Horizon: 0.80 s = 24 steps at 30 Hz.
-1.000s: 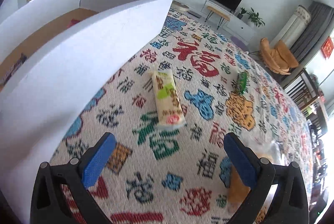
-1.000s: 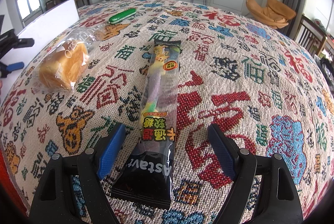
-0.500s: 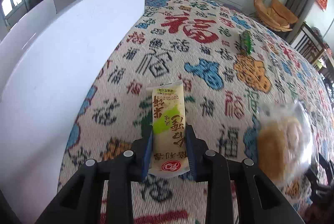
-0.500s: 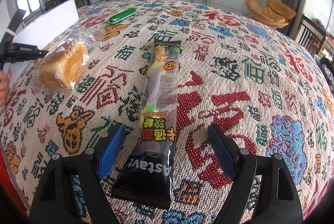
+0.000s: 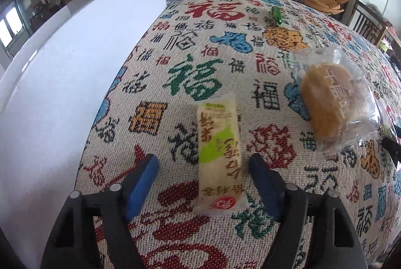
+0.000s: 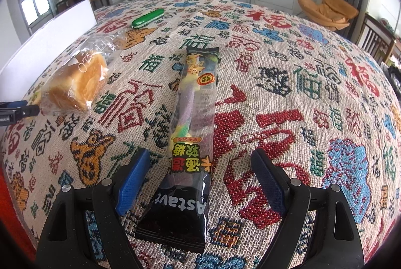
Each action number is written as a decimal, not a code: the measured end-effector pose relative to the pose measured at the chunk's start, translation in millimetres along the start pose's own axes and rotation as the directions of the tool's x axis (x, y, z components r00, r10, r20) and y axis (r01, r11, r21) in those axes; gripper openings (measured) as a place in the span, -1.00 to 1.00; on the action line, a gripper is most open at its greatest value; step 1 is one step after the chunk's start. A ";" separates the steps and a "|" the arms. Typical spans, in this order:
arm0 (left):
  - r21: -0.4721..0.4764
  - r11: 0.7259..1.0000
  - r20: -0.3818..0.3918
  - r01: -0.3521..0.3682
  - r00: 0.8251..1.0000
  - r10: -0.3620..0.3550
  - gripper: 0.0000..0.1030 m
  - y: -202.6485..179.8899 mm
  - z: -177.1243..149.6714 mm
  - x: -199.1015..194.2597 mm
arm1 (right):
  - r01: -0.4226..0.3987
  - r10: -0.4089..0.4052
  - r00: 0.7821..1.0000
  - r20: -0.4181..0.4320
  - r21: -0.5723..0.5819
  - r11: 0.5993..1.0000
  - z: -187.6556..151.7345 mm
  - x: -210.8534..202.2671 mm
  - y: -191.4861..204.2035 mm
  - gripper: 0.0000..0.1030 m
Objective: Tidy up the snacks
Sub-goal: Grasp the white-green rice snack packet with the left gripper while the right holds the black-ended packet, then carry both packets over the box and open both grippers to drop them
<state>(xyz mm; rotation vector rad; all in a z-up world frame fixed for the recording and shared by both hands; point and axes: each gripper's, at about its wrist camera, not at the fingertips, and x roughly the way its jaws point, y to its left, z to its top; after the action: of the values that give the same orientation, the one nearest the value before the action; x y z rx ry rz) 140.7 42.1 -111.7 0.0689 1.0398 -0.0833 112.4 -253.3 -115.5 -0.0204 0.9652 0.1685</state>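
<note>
A yellow-and-green snack bar [image 5: 219, 156] lies flat on the patterned tablecloth [image 5: 200, 78], between the blue pads of my left gripper [image 5: 203, 168]. Its jaws are opening and neither pad touches the wrapper. My right gripper [image 6: 200, 156] stands open astride the near end of a long dark candy packet [image 6: 193, 118], with a gap on each side. A bagged bread bun [image 5: 328, 103] sits right of the snack bar; in the right wrist view the bun [image 6: 75, 83] is at the left. A small green packet [image 5: 275, 14] lies farther back, also visible as the green packet [image 6: 147, 18].
A tall white box wall [image 5: 62, 81] runs along the left of the cloth, close to the left gripper; the same box [image 6: 50, 43] shows at the far left. The left gripper's fingers [image 6: 17, 111] poke in beside the bun.
The left gripper closed on the yellow snack bar, then opened; the bar now lies between parted jaws. That view rolled and shifted toward the bun. The right gripper stayed put.
</note>
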 end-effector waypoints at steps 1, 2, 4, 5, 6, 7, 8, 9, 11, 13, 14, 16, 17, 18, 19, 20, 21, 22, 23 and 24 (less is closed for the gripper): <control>0.021 1.000 0.004 0.011 1.000 -0.011 -0.11 -4.0 1.5 -1.4 | -0.025 0.026 0.999 -0.047 0.016 1.000 10.4 1.6 -3.8 0.64; 0.039 0.999 0.002 0.015 1.000 -0.015 -0.45 -8.5 2.2 -2.6 | -0.052 0.056 0.996 -0.069 0.059 0.997 22.0 1.3 -10.3 0.64; 0.055 0.998 -0.005 0.013 1.000 -0.013 -0.45 -14.1 1.9 -4.0 | -0.084 0.098 0.992 -0.077 0.162 0.983 45.6 2.1 -23.6 0.64; 0.051 0.998 -0.007 0.023 1.000 -0.022 -0.45 -13.9 0.3 -5.2 | -0.086 0.108 0.989 -0.103 0.200 0.976 56.8 7.8 -27.5 0.64; 0.040 0.999 -0.011 0.035 0.999 -0.034 -0.45 -12.2 -1.7 -7.2 | -0.087 0.120 0.983 -0.136 0.224 0.971 66.1 16.7 -28.2 0.64; 0.021 0.999 -0.014 0.049 0.999 -0.049 -0.45 -8.7 -4.0 -10.3 | -0.088 0.131 0.975 -0.180 0.231 0.969 72.4 27.6 -27.0 0.64; -0.003 0.998 -0.014 0.066 0.998 -0.066 -0.45 -3.8 -6.7 -15.0 | -0.083 0.136 0.965 -0.226 0.228 0.970 76.2 38.0 -23.6 0.64; -0.027 0.996 -0.009 0.083 0.996 -0.083 -0.45 1.6 -9.7 -21.2 | -0.071 0.126 0.956 -0.265 0.209 0.975 78.0 45.8 -18.4 0.65; -0.070 0.992 0.011 0.108 0.994 -0.108 -0.45 13.4 -14.4 -36.2 | -0.007 0.035 0.955 -0.294 0.095 0.995 78.8 45.7 0.7 0.53; -0.106 0.985 0.050 0.137 0.990 -0.133 -0.45 24.4 -21.0 -54.0 | 0.038 -0.033 0.953 -0.301 0.011 0.999 72.3 40.9 11.1 -0.09; -0.124 0.980 0.069 0.153 0.987 -0.145 -0.45 29.1 -26.0 -61.8 | 0.040 -0.040 0.955 -0.295 -0.006 0.999 69.7 36.5 12.6 -0.44; -0.164 0.968 0.090 0.193 0.980 -0.180 -0.45 35.9 -36.2 -73.1 | 0.007 0.004 0.952 -0.306 0.035 0.999 65.3 29.5 6.6 -0.56; -0.181 0.960 0.098 0.214 0.975 -0.199 -0.45 38.1 -40.9 -78.2 | -0.004 0.021 0.953 -0.303 0.056 0.998 63.6 24.9 2.4 -0.66; -0.196 0.952 0.108 0.234 0.970 -0.216 -0.45 40.1 -44.5 -84.3 | -0.012 0.032 0.957 -0.289 0.070 0.997 63.3 18.1 -0.9 -0.80; -0.206 0.945 0.121 0.254 0.965 -0.233 -0.45 42.1 -46.3 -91.7 | -0.028 0.051 0.962 -0.269 0.088 0.996 63.6 11.4 -5.1 -0.82; -0.213 0.938 0.140 0.275 0.958 -0.249 -0.45 45.1 -46.9 -101.0 | -0.050 0.076 0.967 -0.245 0.110 0.993 66.5 0.6 -6.4 -0.82; -0.218 0.931 0.162 0.291 0.952 -0.260 -0.45 48.9 -46.1 -111.2 | -0.077 0.104 0.971 -0.215 0.128 0.989 72.1 -10.4 -5.0 -0.83; -0.223 0.927 0.185 0.303 0.946 -0.265 -0.45 54.2 -43.6 -121.8 | -0.107 0.130 0.975 -0.183 0.132 0.985 79.1 -22.6 -1.9 -0.83; -0.230 0.922 0.209 0.311 0.941 -0.265 -0.45 61.5 -40.5 -133.0 | -0.128 0.146 0.977 -0.155 0.124 0.984 89.5 -34.4 4.4 -0.83; -0.239 0.917 0.234 0.318 0.936 -0.263 -0.45 71.3 -37.1 -144.3 | -0.149 0.163 0.979 -0.122 0.114 0.982 101.1 -46.7 13.4 -0.84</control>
<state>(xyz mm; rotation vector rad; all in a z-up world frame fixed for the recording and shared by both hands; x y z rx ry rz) 43.5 121.9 -4.6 -0.3434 0.8477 -0.2132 166.8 -236.9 -18.8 0.1424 1.1065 0.2640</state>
